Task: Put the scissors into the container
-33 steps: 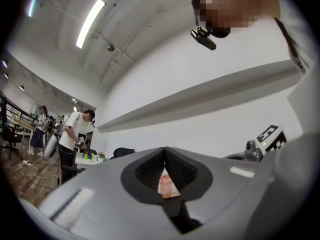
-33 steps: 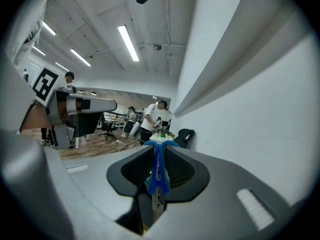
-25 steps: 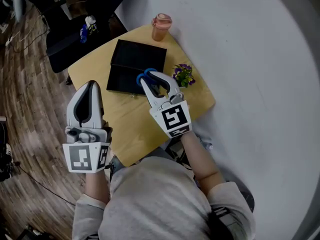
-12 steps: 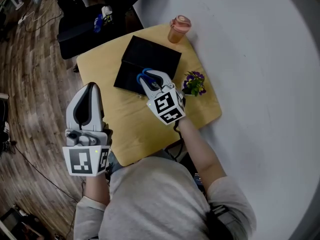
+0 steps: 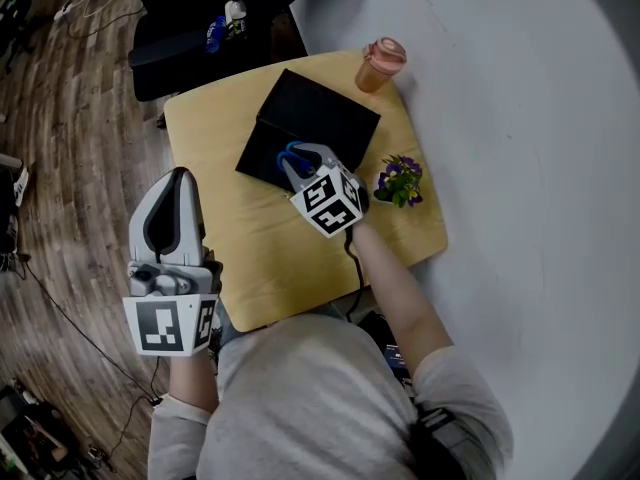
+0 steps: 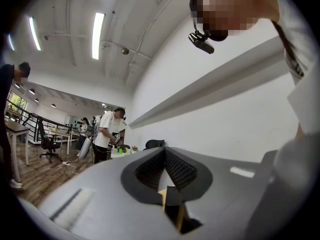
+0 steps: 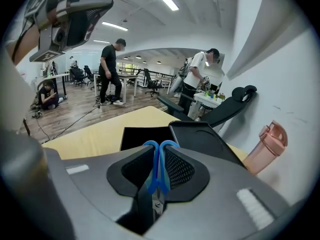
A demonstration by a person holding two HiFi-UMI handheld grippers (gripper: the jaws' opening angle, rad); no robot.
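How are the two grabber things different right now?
The right gripper is shut on the blue-handled scissors, while the left gripper is shut on nothing. The right gripper reaches out over the black container. The left gripper is near the edge of the table, away from the container. Both have their jaws together, and both carry a black-and-white marker cube.

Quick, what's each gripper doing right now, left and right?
Left gripper: closed, holding nothing.
Right gripper: closed on the scissors, gripping them by the blue handles.
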